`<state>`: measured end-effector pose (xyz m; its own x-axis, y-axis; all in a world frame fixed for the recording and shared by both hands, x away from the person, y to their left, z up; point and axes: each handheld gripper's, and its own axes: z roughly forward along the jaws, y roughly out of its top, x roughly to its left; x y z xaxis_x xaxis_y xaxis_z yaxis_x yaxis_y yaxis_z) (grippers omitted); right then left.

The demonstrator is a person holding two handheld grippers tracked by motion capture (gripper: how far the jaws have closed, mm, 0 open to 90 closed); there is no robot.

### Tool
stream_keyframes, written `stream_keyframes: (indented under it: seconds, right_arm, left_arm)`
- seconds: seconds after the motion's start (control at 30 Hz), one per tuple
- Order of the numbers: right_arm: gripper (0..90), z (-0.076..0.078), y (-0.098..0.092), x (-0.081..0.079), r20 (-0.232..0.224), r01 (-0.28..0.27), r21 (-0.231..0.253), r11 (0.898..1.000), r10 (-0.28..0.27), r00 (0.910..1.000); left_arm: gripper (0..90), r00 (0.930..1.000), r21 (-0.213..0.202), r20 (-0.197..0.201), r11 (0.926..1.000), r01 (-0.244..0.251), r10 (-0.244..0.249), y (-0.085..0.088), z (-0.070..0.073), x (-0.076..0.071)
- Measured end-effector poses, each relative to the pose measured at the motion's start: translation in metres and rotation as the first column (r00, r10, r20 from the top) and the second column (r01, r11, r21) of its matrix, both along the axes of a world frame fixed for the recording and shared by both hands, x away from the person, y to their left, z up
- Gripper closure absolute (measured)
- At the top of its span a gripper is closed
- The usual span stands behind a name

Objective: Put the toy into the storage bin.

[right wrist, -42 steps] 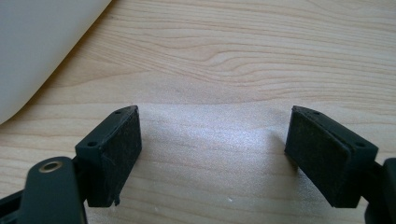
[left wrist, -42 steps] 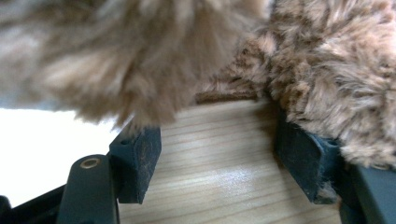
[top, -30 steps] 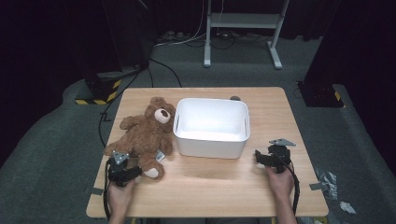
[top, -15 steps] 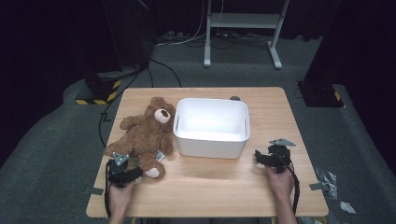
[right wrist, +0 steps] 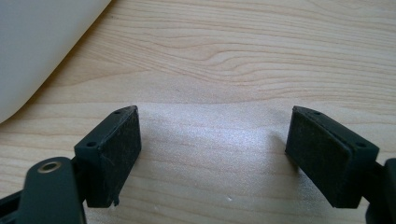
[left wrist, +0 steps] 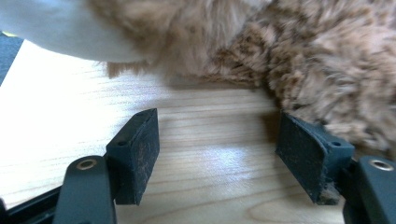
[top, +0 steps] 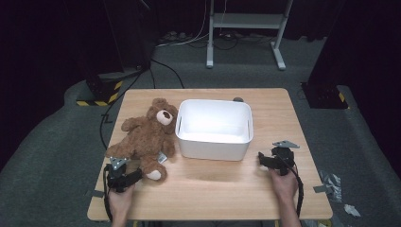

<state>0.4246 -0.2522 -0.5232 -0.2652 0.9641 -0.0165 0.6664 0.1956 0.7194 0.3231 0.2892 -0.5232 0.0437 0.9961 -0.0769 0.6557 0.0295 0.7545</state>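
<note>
A brown teddy bear [top: 146,135] lies on its back on the left of the wooden table [top: 283,113], beside a white plastic bin [top: 213,128]. My left gripper [top: 137,174] rests at the table's front left and points at the bear's lower leg. In the left gripper view its jaws [left wrist: 217,140] stand apart and have just been closing a little. Bare wood lies between them, the brown fur [left wrist: 299,60] starts just past the tips, and the right pad [left wrist: 303,154] brushes it. My right gripper [top: 261,161] sits open near the bin's front right corner, over bare wood [right wrist: 212,135].
The bin's rounded white wall [right wrist: 37,42] is close to the right gripper's left jaw. A small dark object [top: 238,100] lies behind the bin. Cables, a striped floor block [top: 101,92] and a metal stand [top: 246,28] are on the floor beyond the table.
</note>
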Motion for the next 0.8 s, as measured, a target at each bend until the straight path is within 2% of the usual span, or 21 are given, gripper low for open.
stream_keyframes:
  seconds: [0.23,0.37,0.8]
  right_arm:
    - [17.5,0.0,0.0,0.0,-0.004,0.002,0.003,1.0,-0.002,1.0]
    - [17.5,0.0,0.0,0.0,-0.004,0.002,0.003,1.0,-0.002,1.0]
    - [17.5,0.0,0.0,0.0,-0.001,0.001,0.001,1.0,-0.001,1.0]
  left_arm:
    - [29.9,0.9999,0.007,0.015,1.0,0.006,-0.006,0.0,0.008,-0.01]
    - [29.8,0.9995,-0.003,0.027,0.9999,0.017,-0.017,0.0,0.012,-0.015]
    - [26.9,0.9984,0.0,0.037,0.999,0.044,-0.044,-0.002,0.022,-0.023]
